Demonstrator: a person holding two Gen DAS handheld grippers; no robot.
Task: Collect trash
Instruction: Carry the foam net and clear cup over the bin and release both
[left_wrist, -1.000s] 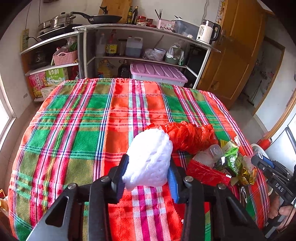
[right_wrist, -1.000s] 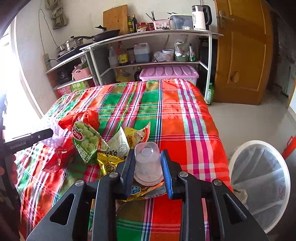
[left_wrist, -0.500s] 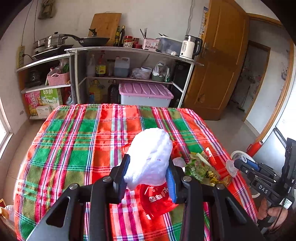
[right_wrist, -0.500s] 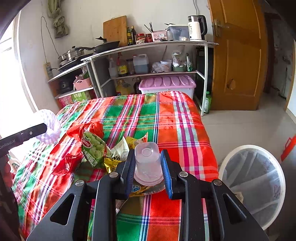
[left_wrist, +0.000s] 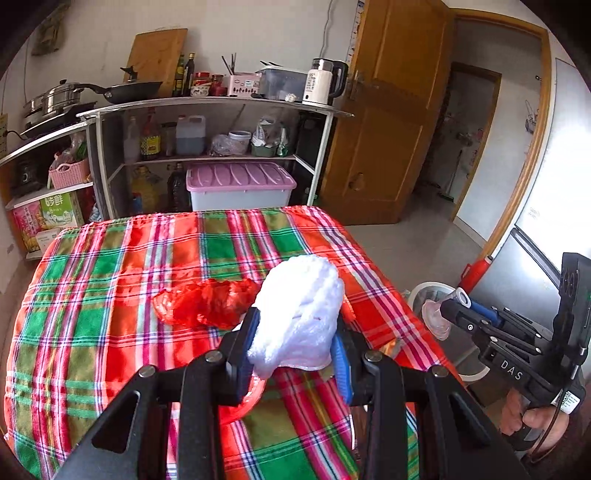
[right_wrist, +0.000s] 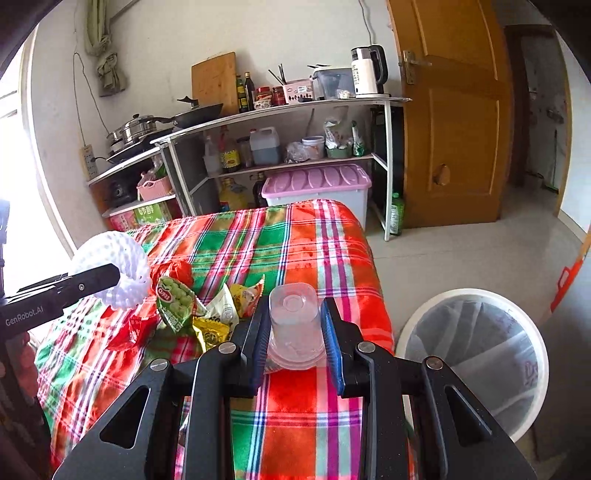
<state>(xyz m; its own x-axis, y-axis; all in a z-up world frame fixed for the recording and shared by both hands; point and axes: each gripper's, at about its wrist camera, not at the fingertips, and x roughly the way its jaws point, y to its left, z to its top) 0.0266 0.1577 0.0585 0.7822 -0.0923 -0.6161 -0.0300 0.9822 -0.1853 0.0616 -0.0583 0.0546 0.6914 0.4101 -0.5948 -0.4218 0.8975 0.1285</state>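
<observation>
Right gripper (right_wrist: 295, 332), foreground: its blue-padded jaws clamp a clear plastic cup (right_wrist: 293, 325), held upside down with its base facing the camera, above the plaid-covered counter (right_wrist: 306, 236). To the left of the cup, a cluster of snack wrappers (right_wrist: 199, 310) and a red plastic bag (right_wrist: 173, 267) lie on the cloth. At far left, the left gripper (right_wrist: 107, 275) carries a white foam net (right_wrist: 114, 269) in the air. At lower right, a white bin (right_wrist: 472, 354) lined with a clear bag stands on the floor beside the counter.
</observation>
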